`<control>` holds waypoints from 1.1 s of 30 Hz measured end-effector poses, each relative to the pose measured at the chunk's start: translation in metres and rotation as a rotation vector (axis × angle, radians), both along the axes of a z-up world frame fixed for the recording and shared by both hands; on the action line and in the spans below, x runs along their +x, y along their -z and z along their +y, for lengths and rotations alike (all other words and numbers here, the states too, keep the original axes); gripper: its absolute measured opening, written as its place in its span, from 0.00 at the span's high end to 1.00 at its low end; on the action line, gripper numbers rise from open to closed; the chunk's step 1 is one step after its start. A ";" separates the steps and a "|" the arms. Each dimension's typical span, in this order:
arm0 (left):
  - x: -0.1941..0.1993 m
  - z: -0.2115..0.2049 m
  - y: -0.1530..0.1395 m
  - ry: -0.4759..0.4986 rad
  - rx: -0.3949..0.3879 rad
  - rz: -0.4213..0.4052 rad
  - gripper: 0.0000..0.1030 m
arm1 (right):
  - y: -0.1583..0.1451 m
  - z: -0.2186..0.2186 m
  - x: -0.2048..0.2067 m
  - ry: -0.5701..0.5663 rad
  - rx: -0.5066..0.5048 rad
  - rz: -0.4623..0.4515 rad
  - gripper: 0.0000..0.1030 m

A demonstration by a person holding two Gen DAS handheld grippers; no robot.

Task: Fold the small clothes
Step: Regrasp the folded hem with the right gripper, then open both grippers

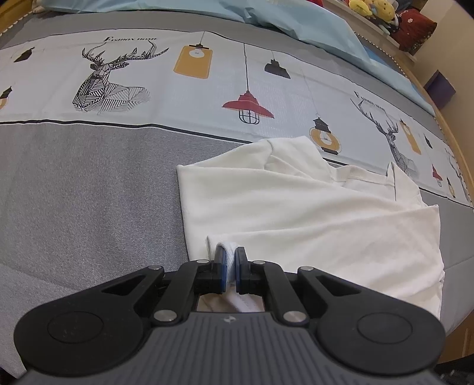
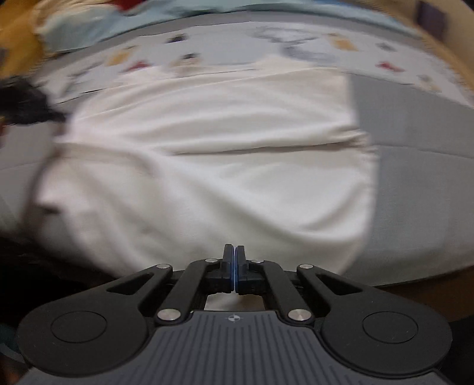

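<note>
A white garment (image 1: 311, 213) lies partly folded on the bed, its collar end toward the printed band of the bedcover. My left gripper (image 1: 230, 254) is shut on a thick hem fold at the garment's near left corner; white cloth shows between the blue pads. In the blurred right wrist view the same garment (image 2: 207, 154) spreads wide beneath my right gripper (image 2: 234, 251). That gripper's pads meet over the near edge and no cloth shows between them.
The grey bedcover (image 1: 89, 192) has a pale band printed with deer and lamps (image 1: 177, 83). A light blue quilt (image 1: 296, 20) lies at the far side. Plush toys (image 1: 373, 9) and a purple box (image 1: 440, 88) sit beyond the wooden bed edge (image 1: 450, 139). A dark blurred shape (image 2: 26, 103) is at the left.
</note>
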State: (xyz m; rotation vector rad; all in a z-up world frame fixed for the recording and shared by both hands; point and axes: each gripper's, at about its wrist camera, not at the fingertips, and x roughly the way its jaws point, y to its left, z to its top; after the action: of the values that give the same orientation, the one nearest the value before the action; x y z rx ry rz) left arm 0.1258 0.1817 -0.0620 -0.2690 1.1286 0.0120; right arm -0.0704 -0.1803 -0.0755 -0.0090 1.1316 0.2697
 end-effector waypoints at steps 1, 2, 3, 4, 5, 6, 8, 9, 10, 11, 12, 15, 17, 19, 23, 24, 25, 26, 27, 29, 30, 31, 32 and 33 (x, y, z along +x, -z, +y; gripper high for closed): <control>0.000 -0.001 0.000 0.000 0.000 0.000 0.94 | 0.004 0.008 -0.003 -0.026 -0.016 -0.002 0.95; 0.000 -0.002 0.000 0.002 0.001 0.000 0.94 | 0.008 0.016 -0.007 -0.045 -0.041 -0.011 0.86; 0.000 -0.003 0.000 0.006 0.001 0.000 0.94 | 0.014 0.023 -0.009 -0.055 -0.064 -0.017 0.73; -0.001 -0.004 0.000 0.009 0.002 0.000 0.94 | 0.020 0.027 -0.008 -0.059 -0.082 -0.015 0.69; -0.001 -0.005 0.000 0.014 0.004 -0.001 0.94 | 0.027 0.031 -0.007 -0.058 -0.096 -0.006 0.67; -0.002 -0.005 0.000 0.018 0.006 -0.001 0.94 | 0.034 0.036 -0.004 -0.058 -0.115 0.005 0.67; -0.003 -0.003 0.000 0.019 0.003 -0.002 0.94 | 0.044 0.038 -0.002 -0.050 -0.183 0.010 0.70; -0.003 -0.001 0.001 0.018 0.001 -0.001 0.94 | 0.047 0.038 0.000 -0.047 -0.192 0.018 0.74; -0.004 0.000 0.001 0.017 0.000 -0.001 0.94 | 0.048 0.036 0.001 -0.039 -0.196 0.026 0.80; -0.004 0.001 0.001 0.016 0.000 -0.002 0.94 | 0.047 0.034 0.002 -0.034 -0.199 0.034 0.93; -0.005 0.003 0.000 0.015 0.000 -0.002 0.94 | 0.044 0.030 0.002 -0.031 -0.192 0.032 0.94; -0.005 0.007 0.000 0.007 -0.014 -0.003 0.94 | 0.023 0.014 0.008 0.011 -0.158 0.028 0.96; -0.006 0.009 -0.001 -0.004 -0.025 -0.001 0.94 | 0.000 -0.001 0.018 0.058 -0.097 0.023 0.96; -0.007 0.010 -0.003 -0.004 -0.031 -0.001 0.94 | -0.034 -0.019 0.035 0.097 -0.063 -0.023 0.96; -0.008 0.013 -0.012 -0.005 -0.061 -0.047 0.94 | -0.101 -0.046 0.099 0.113 -0.019 -0.131 0.96; -0.007 0.015 -0.015 -0.012 -0.078 -0.060 0.94 | -0.114 -0.049 0.119 0.102 -0.030 -0.167 0.96; -0.005 0.017 -0.016 -0.026 -0.097 -0.072 0.94 | -0.122 -0.053 0.141 0.100 -0.043 -0.199 0.96; -0.003 0.020 -0.017 -0.042 -0.111 -0.077 0.94 | -0.125 -0.057 0.167 0.120 -0.061 -0.226 0.96; 0.000 0.022 -0.019 -0.064 -0.118 -0.084 0.94 | -0.122 -0.066 0.194 0.157 -0.072 -0.246 0.96; 0.005 0.032 -0.022 -0.133 -0.156 -0.111 0.91 | -0.109 -0.087 0.234 0.261 -0.057 -0.262 0.95; 0.005 0.037 -0.024 -0.176 -0.177 -0.122 0.91 | -0.101 -0.098 0.247 0.321 -0.072 -0.252 0.95; 0.005 0.043 -0.024 -0.216 -0.188 -0.130 0.91 | -0.093 -0.108 0.254 0.371 -0.073 -0.239 0.94; 0.004 0.047 -0.024 -0.244 -0.197 -0.131 0.91 | -0.087 -0.115 0.255 0.396 -0.048 -0.237 0.90; 0.004 0.050 -0.023 -0.253 -0.204 -0.125 0.91 | -0.081 -0.122 0.252 0.388 0.000 -0.248 0.90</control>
State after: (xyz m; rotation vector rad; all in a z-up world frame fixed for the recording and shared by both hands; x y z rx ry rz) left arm 0.1293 0.2319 -0.0385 -0.5857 0.9667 0.1034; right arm 0.1818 -0.3024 0.0055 0.1716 0.8649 -0.0774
